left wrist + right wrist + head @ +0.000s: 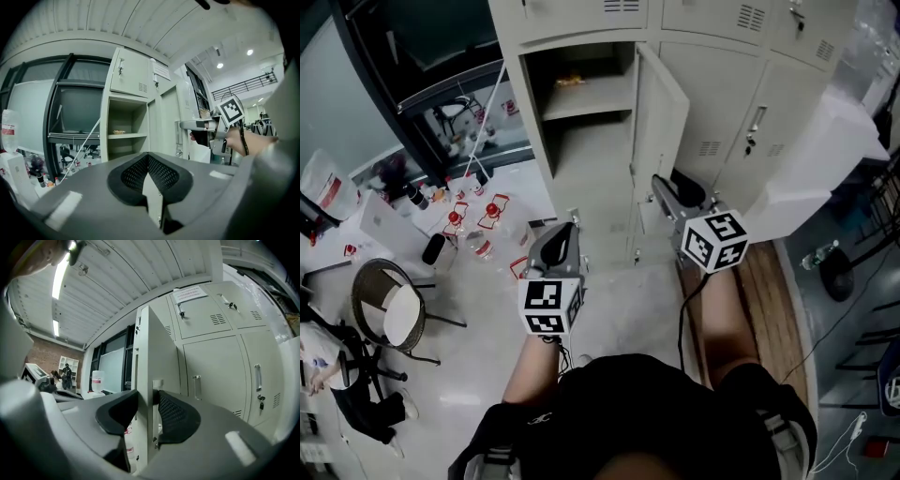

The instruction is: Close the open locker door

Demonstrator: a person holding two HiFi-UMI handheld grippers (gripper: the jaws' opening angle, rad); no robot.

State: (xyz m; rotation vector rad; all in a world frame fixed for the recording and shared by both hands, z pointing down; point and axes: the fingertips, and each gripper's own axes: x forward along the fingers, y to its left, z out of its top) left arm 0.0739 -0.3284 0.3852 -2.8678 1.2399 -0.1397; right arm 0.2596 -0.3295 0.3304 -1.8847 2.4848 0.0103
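Note:
The grey locker door (661, 122) stands swung out from its open compartment (581, 103), which has a shelf inside. My right gripper (657, 187) reaches the door's lower free edge. In the right gripper view the door edge (143, 357) runs up between the jaws, and the right gripper (146, 397) is shut on it, both pads against the metal. My left gripper (563, 231) hangs lower and to the left, apart from the locker. Seen in its own view, the left gripper (148, 157) is shut on nothing and faces the open compartment (124, 133).
Closed lockers (211, 362) line the wall to the right of the open one. A round chair (389, 309) and several bottles (478, 220) sit on the floor at the left. A wooden strip (769, 291) and a white box (825, 159) lie at the right.

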